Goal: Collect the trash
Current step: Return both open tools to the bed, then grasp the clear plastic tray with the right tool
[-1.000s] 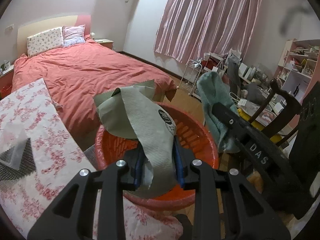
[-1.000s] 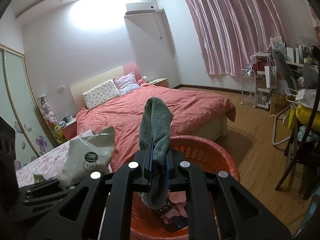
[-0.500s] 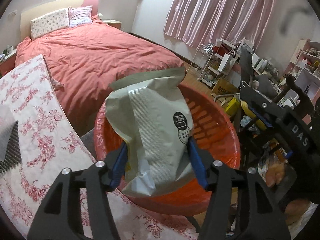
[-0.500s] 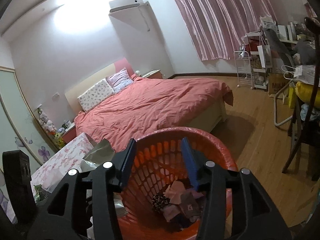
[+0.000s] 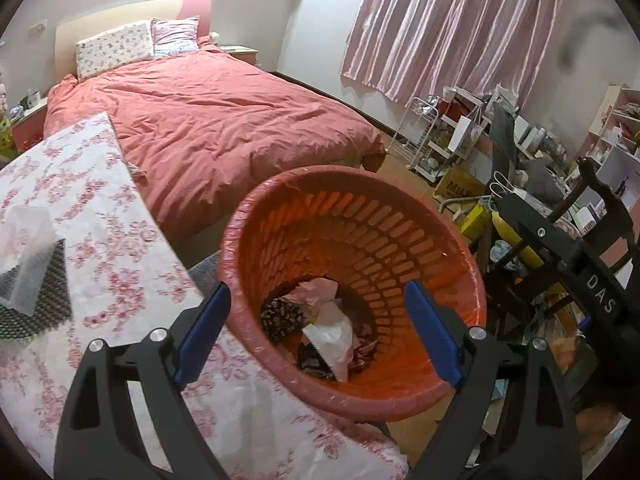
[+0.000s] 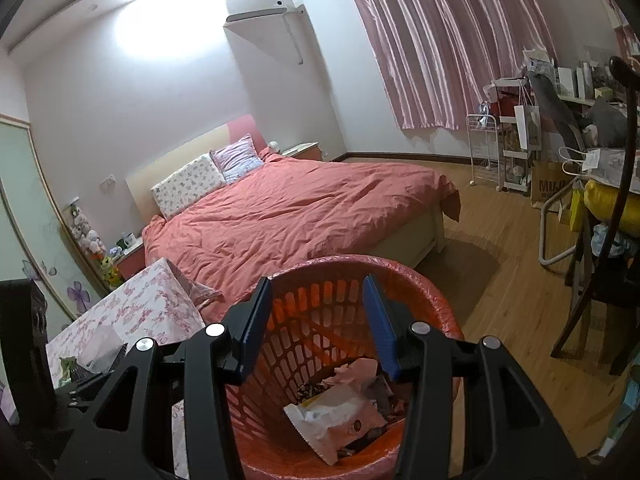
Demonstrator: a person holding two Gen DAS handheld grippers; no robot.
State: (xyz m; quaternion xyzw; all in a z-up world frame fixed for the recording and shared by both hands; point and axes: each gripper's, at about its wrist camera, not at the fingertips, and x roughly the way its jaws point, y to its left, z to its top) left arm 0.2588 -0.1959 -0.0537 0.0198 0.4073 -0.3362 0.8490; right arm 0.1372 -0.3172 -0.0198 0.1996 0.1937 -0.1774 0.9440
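Dropped snack bag (image 6: pixel 336 420) now lies in the orange basket (image 5: pixel 400 208); both grippers (image 5: pixel 316 320) (image 6: pixel 316 312) released, next fetch table-edge trash.

The orange basket (image 6: pixel 434 300) hides its own base, its trash (image 5: pixel 332 336) (mixed scraps) overlapping indistinctly.

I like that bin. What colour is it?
The bin is orange-red; the left wrist view shows it best.

A pale crumpled wrapper (image 6: pixel 334 416) lies atop scraps inside the orange slotted basket (image 5: pixel 460 248).
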